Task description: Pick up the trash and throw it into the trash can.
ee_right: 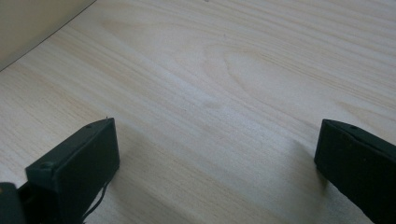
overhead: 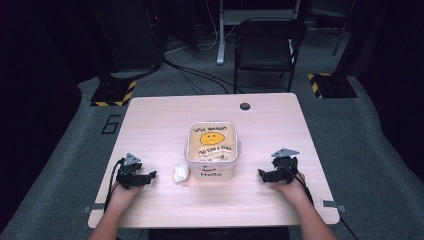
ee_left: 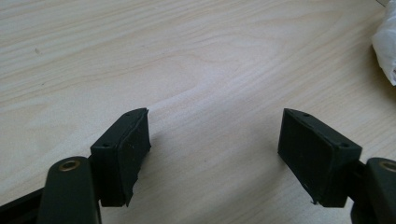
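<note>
1. Nearest the high view's camera, two forearms enter from the bottom edge of the frame, each hand holding a black two-jaw gripper low over a light wooden table (overhead: 165,115).
2. The left gripper (overhead: 150,175) sits at lower left of the high view, its jaws pointing right toward the middle of the table. A grey three-cornered plate tops it.
3. In the left gripper view, the left gripper (ee_left: 215,140) has its two black jaws apart with bare wood grain between them. Nothing is held. The pads are dark and blocky.
4. The right gripper (overhead: 261,174) sits at lower right of the high view, its jaws pointing left toward the middle of the table.
5. In the right gripper view, the right gripper (ee_right: 217,154) has its jaws spread wide, one at each lower corner of the frame, with only bare table between them.
6. A small crumpled white wad (overhead: 180,172), perhaps paper or plastic, lies on the table just right of the left gripper's tips. It shows as a white edge (ee_left: 386,51) at the upper right of the left gripper view.
7. A square translucent tub (overhead: 212,150) stands at the centre of the table, just right of the wad. It carries a yellow smiley face, and the word "Hello" is on its front wall.
8. A pale wall of the tub (ee_right: 32,28) fills the upper left corner of the right gripper view.
9. A black folding chair (overhead: 267,45) stands on the grey floor beyond the table, in the upper middle of the frame.
</note>
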`<state>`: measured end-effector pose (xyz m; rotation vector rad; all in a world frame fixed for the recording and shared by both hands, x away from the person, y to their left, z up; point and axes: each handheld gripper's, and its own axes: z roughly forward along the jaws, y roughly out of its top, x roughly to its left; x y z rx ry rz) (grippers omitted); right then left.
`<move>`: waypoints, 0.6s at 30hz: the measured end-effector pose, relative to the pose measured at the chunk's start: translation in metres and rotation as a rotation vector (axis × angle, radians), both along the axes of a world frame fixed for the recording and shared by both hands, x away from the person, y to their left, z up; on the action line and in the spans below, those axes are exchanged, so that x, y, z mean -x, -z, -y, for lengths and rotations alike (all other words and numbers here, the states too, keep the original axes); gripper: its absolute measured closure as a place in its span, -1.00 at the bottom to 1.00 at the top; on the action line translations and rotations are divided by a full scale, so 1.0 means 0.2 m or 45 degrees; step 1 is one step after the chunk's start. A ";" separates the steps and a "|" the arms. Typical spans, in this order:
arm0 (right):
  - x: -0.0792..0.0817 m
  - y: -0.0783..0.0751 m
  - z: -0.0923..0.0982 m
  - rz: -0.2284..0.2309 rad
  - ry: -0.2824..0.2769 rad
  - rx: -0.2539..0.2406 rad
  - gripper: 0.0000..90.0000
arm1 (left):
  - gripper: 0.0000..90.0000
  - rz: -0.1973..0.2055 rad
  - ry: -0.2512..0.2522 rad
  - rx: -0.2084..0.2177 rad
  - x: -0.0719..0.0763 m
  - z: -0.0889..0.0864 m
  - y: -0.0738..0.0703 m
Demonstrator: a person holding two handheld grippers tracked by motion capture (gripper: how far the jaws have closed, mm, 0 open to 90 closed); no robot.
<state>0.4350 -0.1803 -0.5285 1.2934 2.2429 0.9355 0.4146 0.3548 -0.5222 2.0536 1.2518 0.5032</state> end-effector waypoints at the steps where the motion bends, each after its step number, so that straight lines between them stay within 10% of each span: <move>1: 0.00 0.00 0.00 0.000 0.000 0.001 -1.00 | -0.44 -0.003 -0.012 0.018 0.01 0.00 -0.01; 18: 0.00 0.00 0.00 -0.001 0.005 -0.001 -1.00 | -0.38 0.023 -0.009 0.013 0.03 0.02 -0.12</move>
